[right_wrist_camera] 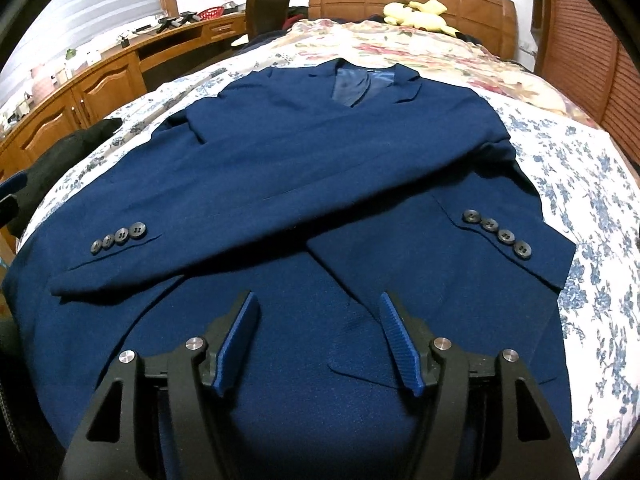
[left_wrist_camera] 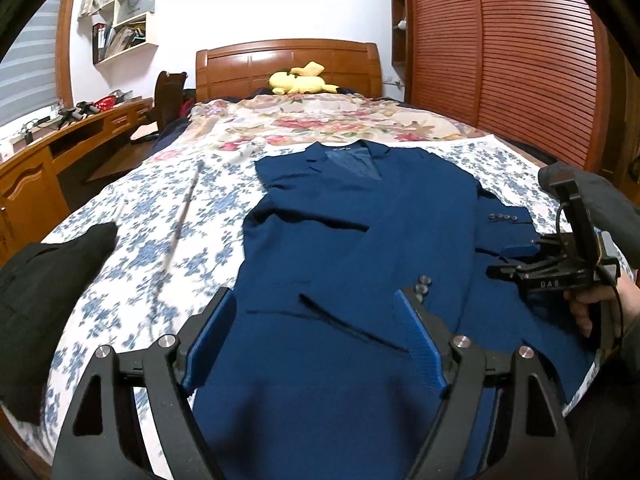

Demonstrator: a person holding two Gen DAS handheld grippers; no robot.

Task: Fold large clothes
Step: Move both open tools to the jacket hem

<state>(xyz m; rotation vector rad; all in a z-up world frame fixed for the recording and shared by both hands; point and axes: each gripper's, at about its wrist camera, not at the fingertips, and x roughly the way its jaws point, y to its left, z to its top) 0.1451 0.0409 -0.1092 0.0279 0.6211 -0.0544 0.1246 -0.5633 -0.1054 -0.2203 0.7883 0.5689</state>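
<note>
A navy blue suit jacket (right_wrist_camera: 304,168) lies flat on the bed, collar toward the headboard. Both sleeves are folded across its front and cross each other, cuff buttons (right_wrist_camera: 118,236) showing at each side. My right gripper (right_wrist_camera: 318,298) hovers open over the jacket's lower middle, with nothing between its blue pads. My left gripper (left_wrist_camera: 316,296) stands open above the jacket's (left_wrist_camera: 340,240) lower left part, pads apart from the cloth. In the left wrist view, the right gripper (left_wrist_camera: 504,260) shows at the right edge, held in a hand (left_wrist_camera: 588,308).
The bed has a blue-flowered sheet (left_wrist_camera: 160,240) and a red-flowered cover farther back. A black garment (left_wrist_camera: 40,300) lies at the bed's left edge. A yellow plush toy (left_wrist_camera: 300,80) rests by the wooden headboard (left_wrist_camera: 288,60). A desk (left_wrist_camera: 60,152) runs along the left, slatted wardrobe doors (left_wrist_camera: 500,60) along the right.
</note>
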